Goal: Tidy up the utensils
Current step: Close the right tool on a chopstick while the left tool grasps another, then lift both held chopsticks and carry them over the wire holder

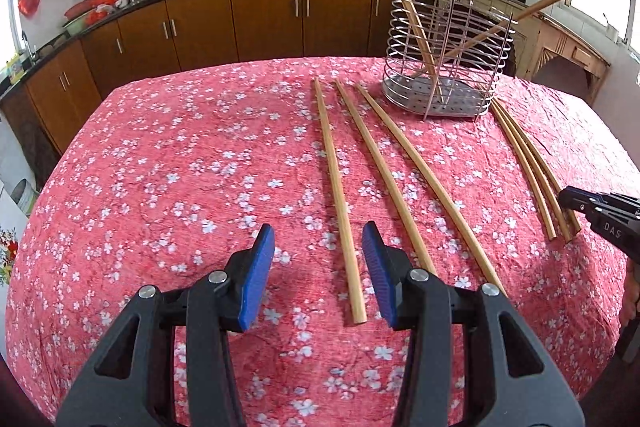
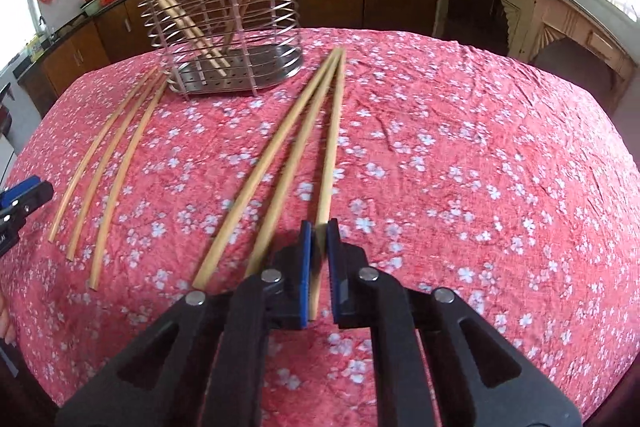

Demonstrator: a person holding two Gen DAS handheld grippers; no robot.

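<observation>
Picking up: the right gripper [image 2: 319, 251] is clamped on the rightmost chopstick [image 2: 332, 143], the left gripper [image 1: 318, 267] straddles another chopstick [image 1: 338, 195] with jaws apart, and next both likely need lifting into the far wire holder [image 2: 224, 27].

Both wrist views overlook table [image 1: 160, 147].

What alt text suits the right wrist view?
The right hand-held gripper is shut on one chopstick lying on a pink floral tablecloth. Five more chopsticks lie loose; others stand in a wire utensil holder.
</observation>
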